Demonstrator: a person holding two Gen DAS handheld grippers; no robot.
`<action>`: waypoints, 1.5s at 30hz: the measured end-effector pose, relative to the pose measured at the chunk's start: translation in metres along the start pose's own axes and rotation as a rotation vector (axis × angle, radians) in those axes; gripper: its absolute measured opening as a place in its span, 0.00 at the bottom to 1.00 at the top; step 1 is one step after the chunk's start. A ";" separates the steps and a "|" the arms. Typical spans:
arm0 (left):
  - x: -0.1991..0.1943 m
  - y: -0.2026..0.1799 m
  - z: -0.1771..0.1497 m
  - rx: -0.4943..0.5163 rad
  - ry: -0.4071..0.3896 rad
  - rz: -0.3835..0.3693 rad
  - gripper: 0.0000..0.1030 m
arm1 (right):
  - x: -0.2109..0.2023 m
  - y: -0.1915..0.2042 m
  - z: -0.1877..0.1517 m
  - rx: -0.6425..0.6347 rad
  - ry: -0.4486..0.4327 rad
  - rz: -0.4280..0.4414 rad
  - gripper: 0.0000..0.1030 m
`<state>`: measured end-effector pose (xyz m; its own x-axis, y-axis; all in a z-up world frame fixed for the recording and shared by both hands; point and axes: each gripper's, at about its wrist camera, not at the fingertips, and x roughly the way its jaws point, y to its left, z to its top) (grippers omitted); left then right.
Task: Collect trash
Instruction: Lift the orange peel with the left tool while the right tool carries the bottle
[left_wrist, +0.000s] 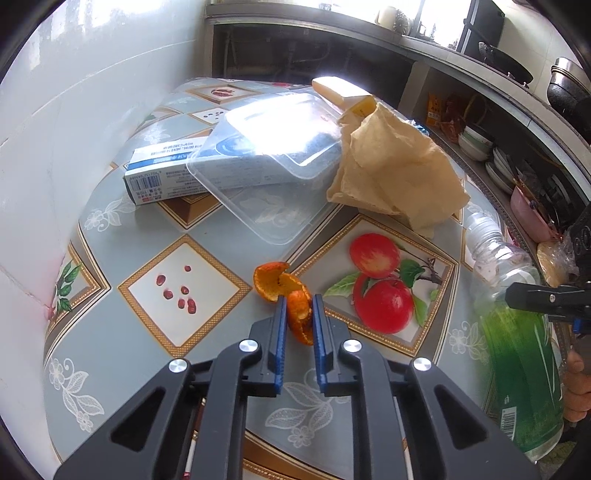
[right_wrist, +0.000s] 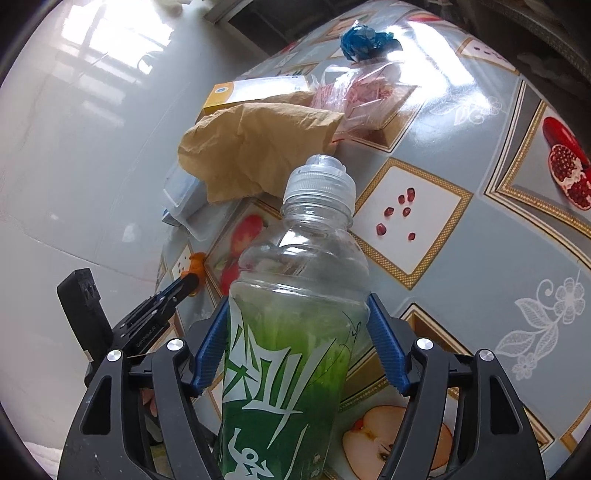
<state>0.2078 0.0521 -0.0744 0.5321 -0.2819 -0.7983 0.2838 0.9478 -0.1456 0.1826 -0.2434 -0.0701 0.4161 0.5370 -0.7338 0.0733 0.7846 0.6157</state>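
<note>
L gripper is pinched on the peel, just below the tub. R gripper is clamped on the bottle, held off the table, prob. both bound for the bin.

The left gripper carries small pale lettering reading "GenRobot.AI" along its black arm. A white and blue box shows a barcode and upside-down Chinese print, too small to read. The plastic bottle has a green label with stylised white characters, illegible, plus a barcode.
</note>
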 end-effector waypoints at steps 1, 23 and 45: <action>-0.001 -0.001 0.000 0.000 -0.002 -0.004 0.12 | 0.000 0.001 0.000 0.000 -0.002 -0.001 0.65; -0.037 -0.038 0.007 0.067 -0.065 -0.114 0.12 | -0.057 -0.011 -0.017 0.024 -0.104 0.044 0.65; -0.049 -0.167 0.036 0.289 -0.077 -0.358 0.12 | -0.167 -0.071 -0.052 0.127 -0.336 0.027 0.65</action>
<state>0.1626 -0.0974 0.0099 0.4148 -0.6047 -0.6799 0.6656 0.7112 -0.2265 0.0609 -0.3727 -0.0058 0.6929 0.4086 -0.5941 0.1616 0.7150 0.6802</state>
